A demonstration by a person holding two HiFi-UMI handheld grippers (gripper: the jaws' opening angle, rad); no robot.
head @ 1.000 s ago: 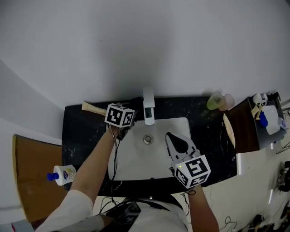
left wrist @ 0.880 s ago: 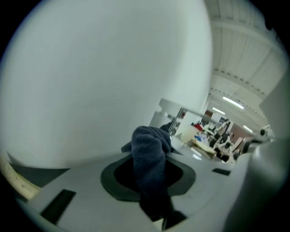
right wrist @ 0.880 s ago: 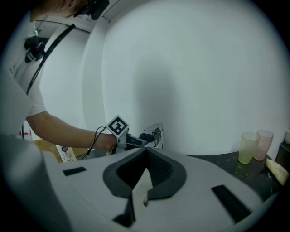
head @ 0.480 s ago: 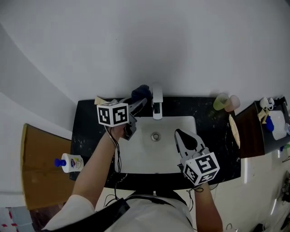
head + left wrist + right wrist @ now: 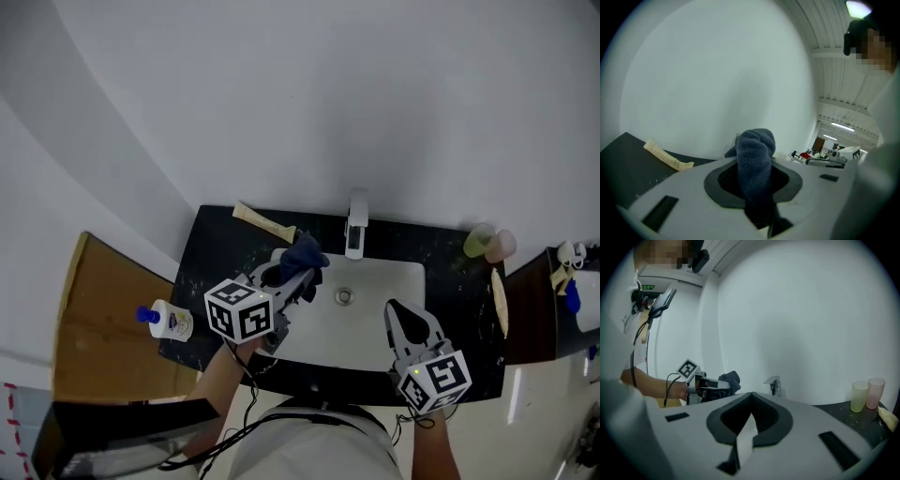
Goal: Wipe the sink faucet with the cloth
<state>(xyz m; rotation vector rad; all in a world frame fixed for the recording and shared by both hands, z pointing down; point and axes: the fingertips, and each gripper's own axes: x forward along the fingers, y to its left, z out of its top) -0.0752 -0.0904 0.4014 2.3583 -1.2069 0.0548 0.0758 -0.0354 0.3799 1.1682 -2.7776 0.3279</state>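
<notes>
Now, one blue cloth pinched in left gripper jaws, right gripper jaws pressed together, one faucet, two cups

no words or numbers can be read. the bottle has a coloured label, too small to make out. a green sign is blurred.
</notes>
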